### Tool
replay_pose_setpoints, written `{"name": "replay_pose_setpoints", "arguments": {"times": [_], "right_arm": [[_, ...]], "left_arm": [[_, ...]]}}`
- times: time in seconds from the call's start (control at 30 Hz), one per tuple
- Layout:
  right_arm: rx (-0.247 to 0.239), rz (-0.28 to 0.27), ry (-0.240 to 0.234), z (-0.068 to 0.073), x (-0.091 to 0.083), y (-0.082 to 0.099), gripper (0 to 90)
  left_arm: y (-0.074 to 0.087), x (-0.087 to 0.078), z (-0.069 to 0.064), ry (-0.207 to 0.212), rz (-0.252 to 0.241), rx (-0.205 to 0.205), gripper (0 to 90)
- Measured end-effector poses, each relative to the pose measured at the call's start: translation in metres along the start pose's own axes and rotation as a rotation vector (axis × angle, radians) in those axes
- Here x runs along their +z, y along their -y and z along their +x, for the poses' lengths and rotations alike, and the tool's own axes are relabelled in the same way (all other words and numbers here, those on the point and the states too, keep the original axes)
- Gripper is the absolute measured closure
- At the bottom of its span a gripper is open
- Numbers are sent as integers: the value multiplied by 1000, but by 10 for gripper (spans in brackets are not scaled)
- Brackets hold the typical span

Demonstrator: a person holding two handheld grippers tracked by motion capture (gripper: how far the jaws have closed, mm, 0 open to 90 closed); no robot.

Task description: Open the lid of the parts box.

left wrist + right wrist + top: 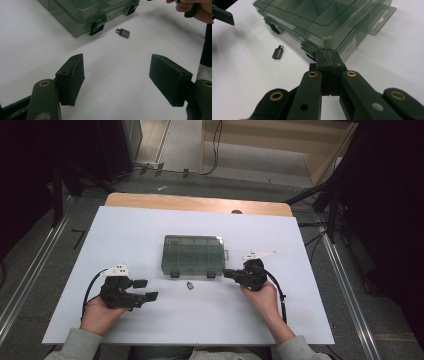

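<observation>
The small adapter lies on the table, at six o'clock of the closed box. It is judged light, rigid and slippery, best pinched across its flat sides. The left gripper is spread wide and empty; the right gripper is closed, holding nothing.

The right gripper, jaws pressed together, touches the closed box at its latch; an adapter lies nearby.

The label on the organizer box is too blurred to read.
</observation>
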State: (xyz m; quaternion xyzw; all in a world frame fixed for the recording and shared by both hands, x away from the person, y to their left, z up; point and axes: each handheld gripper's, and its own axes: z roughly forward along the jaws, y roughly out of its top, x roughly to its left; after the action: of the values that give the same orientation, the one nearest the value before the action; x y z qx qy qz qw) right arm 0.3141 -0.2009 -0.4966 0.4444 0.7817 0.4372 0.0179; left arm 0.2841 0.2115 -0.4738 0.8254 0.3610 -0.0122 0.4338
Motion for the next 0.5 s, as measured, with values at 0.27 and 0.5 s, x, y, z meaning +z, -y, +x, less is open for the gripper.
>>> {"name": "replay_pose_setpoints", "arguments": {"times": [0.27,0.5], "right_arm": [[-23,-26,0,2,-2,-3,862],[-39,-29,-4,2,-2,-10,862]], "left_arm": [[0,0,0,-3,0,0,285],[0,0,0,-4,0,1,284]]}}
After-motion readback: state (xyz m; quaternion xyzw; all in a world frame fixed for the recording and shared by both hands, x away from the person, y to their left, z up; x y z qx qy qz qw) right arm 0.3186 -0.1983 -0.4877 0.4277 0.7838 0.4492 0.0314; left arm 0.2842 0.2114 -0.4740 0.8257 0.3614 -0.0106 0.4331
